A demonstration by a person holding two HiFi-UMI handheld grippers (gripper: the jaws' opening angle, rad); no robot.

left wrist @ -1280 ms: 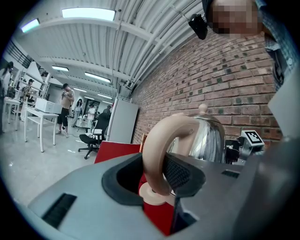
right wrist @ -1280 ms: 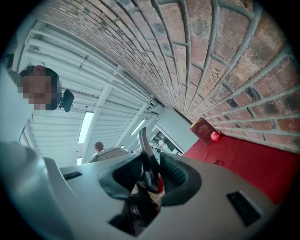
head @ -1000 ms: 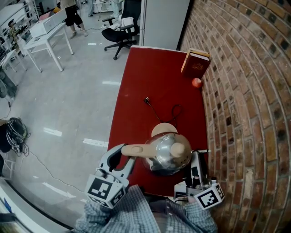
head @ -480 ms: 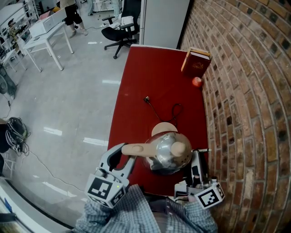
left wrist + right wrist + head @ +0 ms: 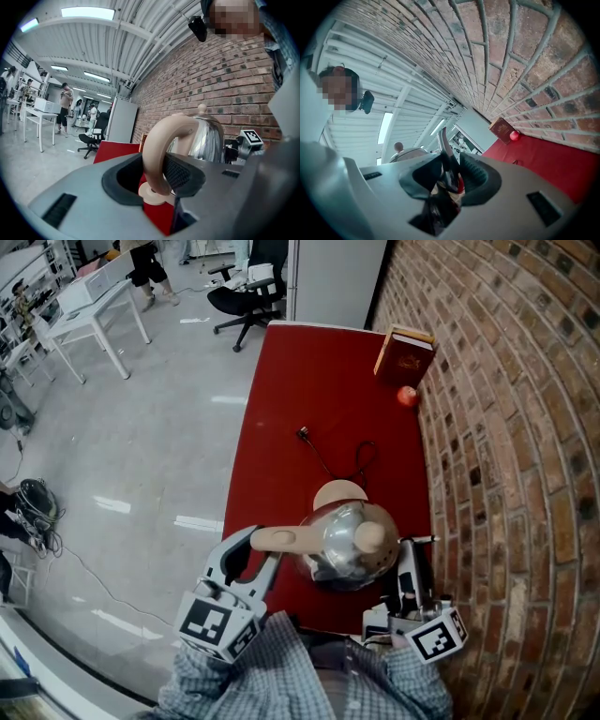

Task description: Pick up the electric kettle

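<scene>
Left gripper [image 5: 157, 174] is clamping the beige handle [image 5: 157, 140] of the electric kettle [image 5: 347, 545], which is sitting off its round base [image 5: 339, 493] at the near end of the red table [image 5: 309, 390]. The right gripper [image 5: 449, 176] is pinching the thin spout [image 5: 444, 140]. That slim metal lip is likely to be slipping out, letting the kettle swing. The brick wall [image 5: 506, 474] is crowding the right, the table's left edge is lying close, and free room is opening toward the far end.

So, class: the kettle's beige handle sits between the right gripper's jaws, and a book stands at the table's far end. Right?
No: the handle sits between the left gripper's jaws, as the left gripper view shows. The book does stand at the table's far end.
</scene>
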